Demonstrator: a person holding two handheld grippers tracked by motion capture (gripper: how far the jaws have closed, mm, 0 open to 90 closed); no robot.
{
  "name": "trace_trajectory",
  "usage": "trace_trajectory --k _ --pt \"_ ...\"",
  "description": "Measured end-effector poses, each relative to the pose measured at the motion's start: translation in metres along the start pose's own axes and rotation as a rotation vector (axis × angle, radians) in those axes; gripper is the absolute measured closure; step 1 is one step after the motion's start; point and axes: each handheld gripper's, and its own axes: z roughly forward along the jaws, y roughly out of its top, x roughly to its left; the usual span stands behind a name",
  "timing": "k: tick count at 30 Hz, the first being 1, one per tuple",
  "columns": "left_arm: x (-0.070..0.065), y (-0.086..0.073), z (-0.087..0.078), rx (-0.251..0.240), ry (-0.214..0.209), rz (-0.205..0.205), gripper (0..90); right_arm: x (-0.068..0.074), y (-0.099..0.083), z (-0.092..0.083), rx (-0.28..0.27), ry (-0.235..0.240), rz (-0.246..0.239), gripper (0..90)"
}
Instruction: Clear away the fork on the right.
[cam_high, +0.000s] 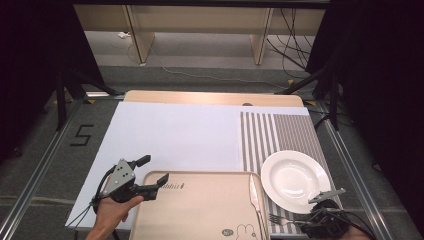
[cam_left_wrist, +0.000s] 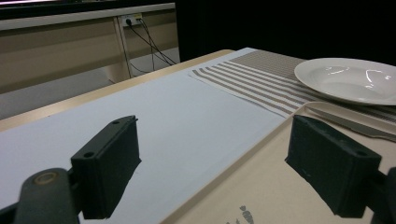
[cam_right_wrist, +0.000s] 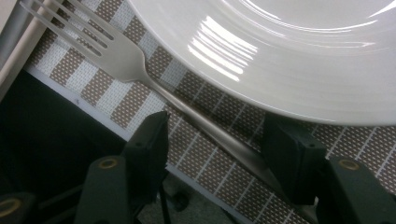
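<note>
A steel fork (cam_right_wrist: 116, 56) lies on the striped placemat (cam_right_wrist: 210, 154) just beside the white plate (cam_right_wrist: 299, 51), tines toward the beige tray. My right gripper (cam_right_wrist: 217, 135) stands open with the fork's handle running between its jaws, and the pads are not pressing on it. From above, the fork (cam_high: 276, 219) lies at the mat's near edge with the right gripper (cam_high: 306, 225) at its handle end. My left gripper (cam_high: 153, 170) is open over the tray's far left corner, with nothing between its jaws.
The beige tray (cam_high: 200, 210) sits at the table's near edge with a knife (cam_high: 254, 197) along its right side. The white plate (cam_high: 295, 179) rests on the striped placemat (cam_high: 280, 132). A white sheet (cam_high: 175, 132) covers the table's left and middle.
</note>
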Motion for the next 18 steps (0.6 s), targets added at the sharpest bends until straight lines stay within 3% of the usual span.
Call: trace_trajectory --k 1,5,6,9,10,14,18 --pt "-0.0001 0.0000 0.0000 0.000 0.000 0.000 16.3 -0.0003 0.0005 0.0001 0.004 -0.003 -0.022 44.9" --pt "-0.0002 -0.0001 0.0005 0.000 -0.001 0.000 16.3 0.0033 0.0024 0.0009 0.032 -0.024 -0.032 49.5" --pt "-0.0002 -0.0001 0.0006 0.000 -0.001 -0.001 16.3 0.0063 0.0029 0.0004 0.050 -0.026 -0.007 50.6" --pt "-0.0004 -0.0001 0.0006 0.000 -0.001 0.000 16.3 0.0032 0.0042 0.0018 0.038 -0.040 -0.066 52.2" --pt "-0.0003 -0.0001 0.0006 0.000 -0.001 0.000 16.3 0.0053 0.0040 0.0016 0.046 -0.040 -0.048 52.5" --pt "-0.0001 -0.0005 0.0015 -0.006 -0.005 -0.005 16.3 0.0075 0.0049 0.0015 0.052 -0.033 -0.075 55.8" --pt "-0.0003 -0.0002 0.0010 0.001 -0.001 -0.002 16.3 0.0086 0.0074 0.0026 0.060 -0.036 -0.129 58.7"
